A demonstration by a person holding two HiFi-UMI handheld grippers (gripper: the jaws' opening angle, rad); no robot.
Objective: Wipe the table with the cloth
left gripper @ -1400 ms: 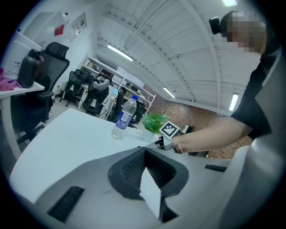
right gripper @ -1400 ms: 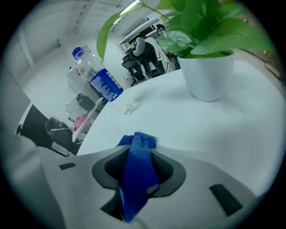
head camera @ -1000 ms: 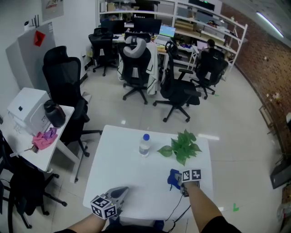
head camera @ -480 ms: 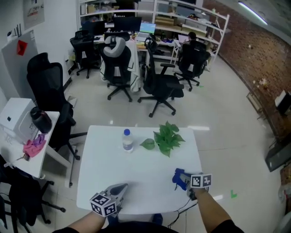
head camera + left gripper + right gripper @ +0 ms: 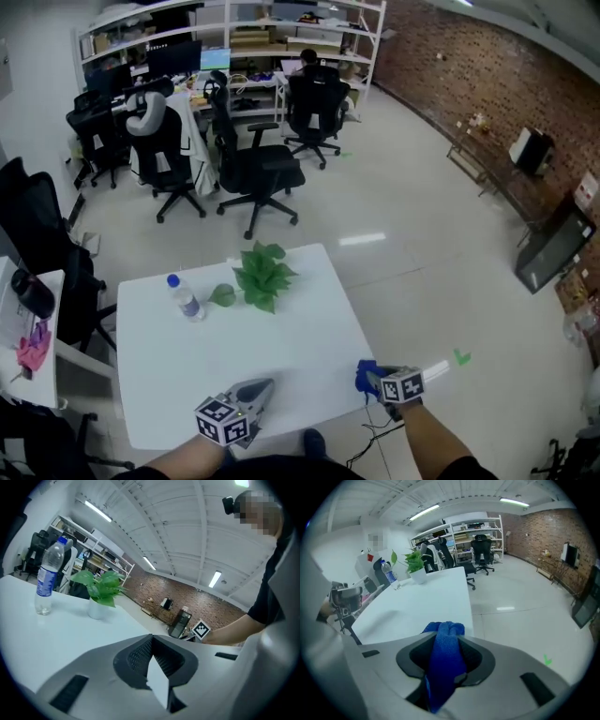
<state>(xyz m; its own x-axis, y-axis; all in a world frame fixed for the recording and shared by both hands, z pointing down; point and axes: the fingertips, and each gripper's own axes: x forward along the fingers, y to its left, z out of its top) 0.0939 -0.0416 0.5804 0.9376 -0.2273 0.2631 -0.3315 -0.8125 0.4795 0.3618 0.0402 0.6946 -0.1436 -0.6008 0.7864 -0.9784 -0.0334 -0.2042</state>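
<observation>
Right claw has carried the blue cloth toward the near corner of the counter, pinching its middle; a bunch pokes beyond the tips. Left claw: pressed together, empty. Cloth: soft, light, likely to slump; best gripped at a gathered fold.
</observation>
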